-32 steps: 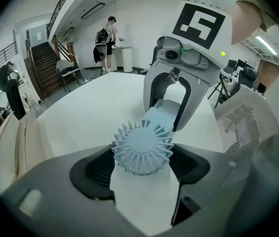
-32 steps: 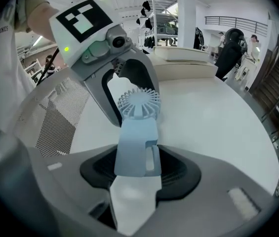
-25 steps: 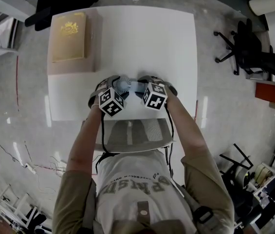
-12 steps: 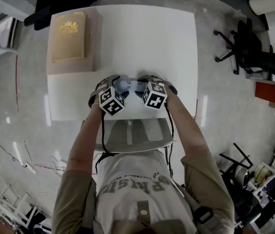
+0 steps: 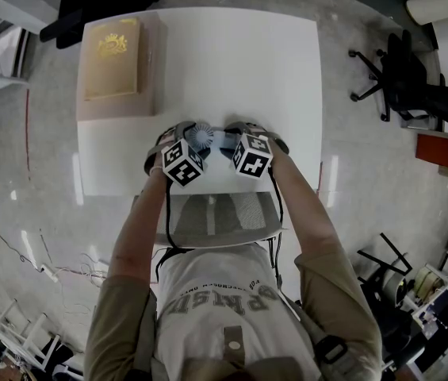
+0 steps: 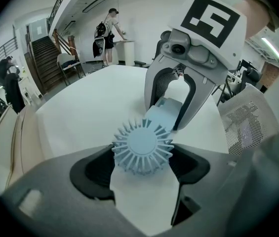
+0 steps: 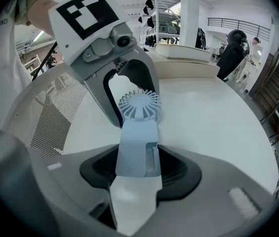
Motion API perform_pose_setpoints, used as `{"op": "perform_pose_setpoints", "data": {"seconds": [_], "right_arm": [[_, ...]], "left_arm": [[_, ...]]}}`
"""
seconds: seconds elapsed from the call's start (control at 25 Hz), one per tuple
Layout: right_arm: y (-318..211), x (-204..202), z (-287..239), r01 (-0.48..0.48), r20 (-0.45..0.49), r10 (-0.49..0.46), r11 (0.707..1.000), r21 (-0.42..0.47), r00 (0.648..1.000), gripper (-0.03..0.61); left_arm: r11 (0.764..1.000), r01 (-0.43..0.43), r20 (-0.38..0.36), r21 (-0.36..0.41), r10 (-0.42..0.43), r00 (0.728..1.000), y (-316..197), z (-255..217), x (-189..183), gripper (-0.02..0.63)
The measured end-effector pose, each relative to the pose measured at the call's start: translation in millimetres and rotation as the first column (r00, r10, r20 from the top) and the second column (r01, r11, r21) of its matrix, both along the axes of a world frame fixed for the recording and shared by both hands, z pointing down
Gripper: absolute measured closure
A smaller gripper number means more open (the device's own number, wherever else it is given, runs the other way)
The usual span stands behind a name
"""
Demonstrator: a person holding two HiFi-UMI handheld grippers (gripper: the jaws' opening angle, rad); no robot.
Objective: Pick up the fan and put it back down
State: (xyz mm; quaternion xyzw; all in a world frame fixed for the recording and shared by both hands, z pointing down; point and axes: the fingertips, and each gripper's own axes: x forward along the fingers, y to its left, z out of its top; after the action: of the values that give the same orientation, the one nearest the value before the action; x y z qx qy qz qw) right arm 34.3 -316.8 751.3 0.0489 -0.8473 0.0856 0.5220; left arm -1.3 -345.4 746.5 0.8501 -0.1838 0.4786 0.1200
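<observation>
A small light-blue hand fan [image 5: 202,135] lies crosswise between my two grippers, near the front edge of the white table [image 5: 239,62]. My left gripper [image 6: 141,158] is shut on the round ribbed fan head [image 6: 142,145], with a pad against each side. My right gripper [image 7: 137,168] is shut on the flat fan handle [image 7: 135,149]. The two grippers face each other, and each shows in the other's view: the right gripper [image 6: 168,113] and the left gripper [image 7: 135,111]. Whether the fan touches the tabletop I cannot tell.
A beige book-like box [image 5: 112,58] lies at the table's far left corner. A white mesh chair back [image 5: 224,217] stands between the person and the table. A black office chair [image 5: 406,82] is off to the right on the floor. People stand in the background.
</observation>
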Motion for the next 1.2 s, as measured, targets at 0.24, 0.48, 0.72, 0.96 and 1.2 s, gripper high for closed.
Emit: {"op": "perform_pose_setpoints", "data": {"seconds": [0.24,0.48,0.72,0.96,1.2], "right_arm": [[0.3,1.3,-0.9,0.004,-0.002,-0.004,1.000,-0.005,1.000,0.364],[-0.5,-0.1,0.1,0.008,-0.004,-0.008,1.000,-0.014,1.000,0.364],[1.4,0.9,-1.6,0.011,0.000,-0.011,1.000,-0.020,1.000,0.364],[7.4,-0.3,0.1,0.036,-0.002,-0.036,0.999,-0.027,0.999,0.324],[5.6,-1.1,-0.1,0.024,0.002,-0.024,0.999,-0.025,1.000,0.324]], "left_arm": [[1.000,0.001,0.004,-0.016,-0.001,1.000,-0.2,0.4,1.0,0.260],[0.998,0.004,0.003,-0.063,-0.004,1.000,-0.8,3.7,-0.3,0.260],[0.998,-0.001,0.005,-0.069,0.001,1.000,0.0,2.4,0.6,0.259],[0.998,-0.003,0.005,-0.070,0.003,1.000,0.5,3.6,0.2,0.255],[0.997,-0.004,0.005,-0.071,0.004,1.000,-0.9,3.7,-0.2,0.255]]}}
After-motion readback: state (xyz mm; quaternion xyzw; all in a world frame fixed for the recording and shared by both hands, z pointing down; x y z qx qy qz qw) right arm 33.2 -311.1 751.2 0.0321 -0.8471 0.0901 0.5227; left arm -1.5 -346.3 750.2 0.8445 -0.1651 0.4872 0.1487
